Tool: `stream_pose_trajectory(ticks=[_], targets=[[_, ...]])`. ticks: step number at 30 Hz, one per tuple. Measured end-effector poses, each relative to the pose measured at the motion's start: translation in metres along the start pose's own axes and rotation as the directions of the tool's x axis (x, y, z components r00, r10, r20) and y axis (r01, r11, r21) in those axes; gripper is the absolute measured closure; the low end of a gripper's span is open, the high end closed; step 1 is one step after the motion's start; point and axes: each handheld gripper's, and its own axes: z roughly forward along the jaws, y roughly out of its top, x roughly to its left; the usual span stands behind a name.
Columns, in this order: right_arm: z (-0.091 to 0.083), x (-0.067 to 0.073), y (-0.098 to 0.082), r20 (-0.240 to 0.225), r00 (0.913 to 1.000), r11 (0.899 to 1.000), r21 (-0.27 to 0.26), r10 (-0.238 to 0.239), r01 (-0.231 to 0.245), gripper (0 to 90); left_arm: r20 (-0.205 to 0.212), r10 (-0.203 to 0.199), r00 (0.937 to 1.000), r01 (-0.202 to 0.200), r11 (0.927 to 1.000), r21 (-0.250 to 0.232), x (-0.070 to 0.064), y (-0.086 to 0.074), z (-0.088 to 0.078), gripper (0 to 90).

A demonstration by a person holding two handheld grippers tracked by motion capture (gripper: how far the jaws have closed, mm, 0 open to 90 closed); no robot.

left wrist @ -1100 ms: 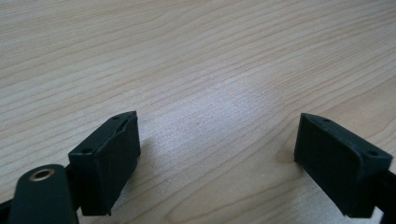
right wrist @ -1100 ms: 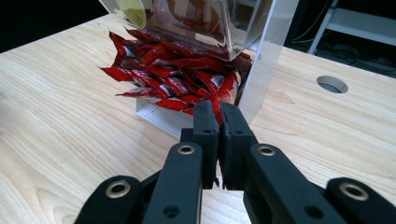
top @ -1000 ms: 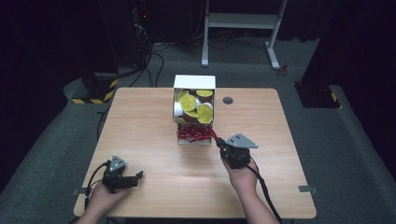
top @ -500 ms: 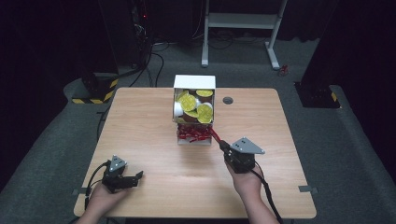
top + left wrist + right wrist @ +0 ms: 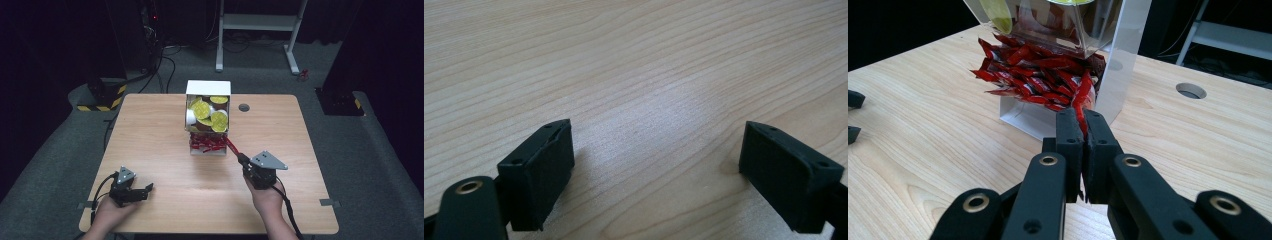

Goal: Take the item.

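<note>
High view first: your landmark is the white dispenser box (image 5: pixel 208 120) standing near the far middle of the desk (image 5: pixel 150 130). Its upper bin holds round yellow-lidded pods (image 5: pixel 206 111), and its lower tray holds the red sachets (image 5: pixel 205 145). Your right gripper (image 5: pixel 241 158) sits just to the near right of that box, clenched on one red sachet (image 5: pixel 231 146) that stretches from the tray to your jaws. That slant suggests you are drawing it out along its length so it slides free without dragging its neighbours. Your left gripper (image 5: pixel 146 189) rests well away from the box, at the near left of the desk, probably parked to stay clear.

Left gripper view: the gripper (image 5: pixel 659 160) is released, jaws standing wide apart over bare desk, nothing between them.

Right gripper view: the gripper (image 5: pixel 1082 131) is pinched tight on the sachet's (image 5: pixel 1081 102) lower end, just in front of the box's (image 5: pixel 1128 45) open tray, where the other sachets (image 5: pixel 1033 75) lie in a loose heap.
</note>
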Motion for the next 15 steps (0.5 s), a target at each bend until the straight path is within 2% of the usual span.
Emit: stream_pose_trajectory(ticks=[15], targets=[[-0.013,-0.002,-0.001,0.004,0.9999,1.0,-0.018,0.01,-0.01,88.5,-0.001,0.002,1.0,-0.002,1.0,0.0,0.0,0.0,0.0,14.7]])
